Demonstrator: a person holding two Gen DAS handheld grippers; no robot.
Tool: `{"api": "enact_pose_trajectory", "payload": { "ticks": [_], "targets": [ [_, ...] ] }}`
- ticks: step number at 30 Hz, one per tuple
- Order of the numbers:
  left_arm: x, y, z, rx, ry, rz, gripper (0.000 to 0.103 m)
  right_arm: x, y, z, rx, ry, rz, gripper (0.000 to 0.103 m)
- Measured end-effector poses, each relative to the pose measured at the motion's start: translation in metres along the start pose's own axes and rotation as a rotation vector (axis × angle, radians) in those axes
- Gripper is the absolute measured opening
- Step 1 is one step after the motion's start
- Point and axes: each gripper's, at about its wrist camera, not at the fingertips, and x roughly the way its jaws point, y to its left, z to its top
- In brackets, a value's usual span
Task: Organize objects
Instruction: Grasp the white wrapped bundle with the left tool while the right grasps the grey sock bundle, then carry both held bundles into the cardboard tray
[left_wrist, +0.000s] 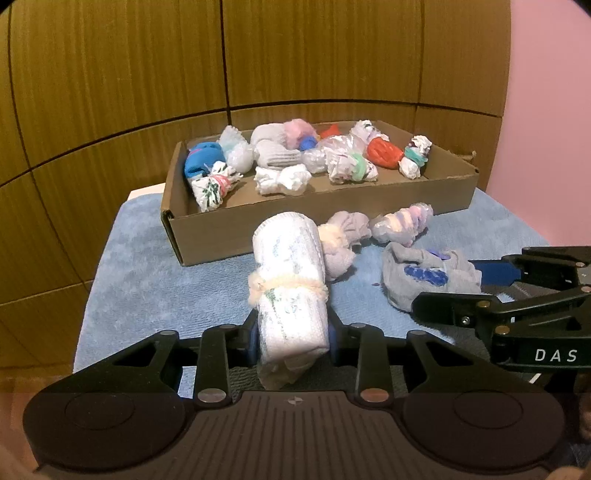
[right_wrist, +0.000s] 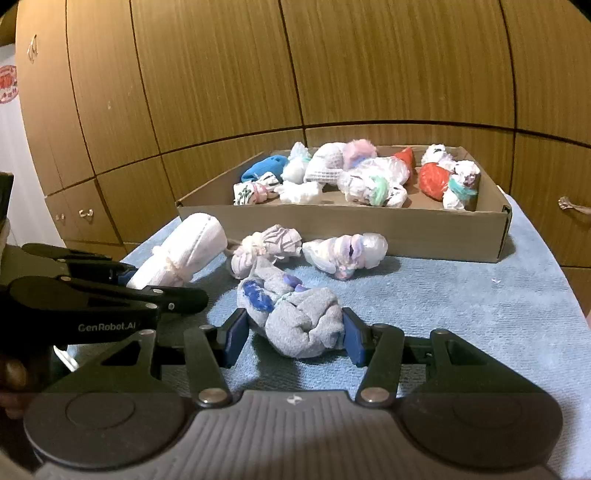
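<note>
The left gripper (left_wrist: 293, 334) is clamping its blue pads on the lower end of a white rolled bundle (left_wrist: 290, 273) tied with a cream band, and the roll is pointing toward the cardboard box (left_wrist: 325, 229). The right gripper (right_wrist: 293, 334) is pressing its pads against both sides of a grey sock bundle (right_wrist: 295, 317) with blue markings, which is lying on the blue towel (right_wrist: 461, 314) in front of the box. Just nearer the box, a pale lilac bundle (right_wrist: 266, 247) and a clear-wrapped pastel bundle (right_wrist: 347, 253) are lying side by side on the towel, close to the box's front wall. Inside the box, many small tied bundles are sitting, among them a blue one (left_wrist: 201, 158) at its left end and a red one (left_wrist: 384, 153) toward its right end. Behind the box, wooden cabinet doors (left_wrist: 147, 74) are standing.
</note>
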Motion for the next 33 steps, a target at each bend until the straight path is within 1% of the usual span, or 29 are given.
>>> {"api": "enact_pose_trajectory", "payload": {
  "ticks": [5, 12, 16, 19, 22, 27, 30, 33],
  "targets": [
    [-0.008, 0.001, 0.003, 0.009, -0.014, 0.011, 0.038, -0.009, -0.004, 0.001, 0.021, -0.036, 0.007, 0.049],
    [-0.022, 0.015, 0.019, -0.023, -0.027, 0.019, 0.038, -0.027, -0.015, 0.012, 0.078, -0.094, 0.028, 0.049],
    [-0.027, 0.019, 0.034, -0.028, -0.04, 0.02, 0.038, -0.043, -0.019, 0.03, 0.066, -0.121, 0.024, 0.049],
    [-0.03, 0.021, 0.049, -0.007, -0.062, 0.029, 0.038, -0.053, -0.023, 0.052, 0.05, -0.142, 0.024, 0.049],
    [-0.028, 0.028, 0.069, -0.005, -0.066, 0.024, 0.038, -0.056, -0.027, 0.072, 0.029, -0.148, 0.024, 0.049],
    [-0.018, 0.041, 0.106, 0.015, -0.036, 0.004, 0.039, -0.044, -0.029, 0.11, -0.001, -0.12, 0.052, 0.049],
    [-0.006, 0.05, 0.124, 0.034, 0.003, -0.015, 0.039, -0.026, -0.026, 0.131, -0.025, -0.081, 0.085, 0.049],
    [0.008, 0.06, 0.134, 0.028, 0.045, -0.026, 0.039, -0.003, -0.023, 0.146, -0.042, -0.03, 0.125, 0.049]
  ]
}}
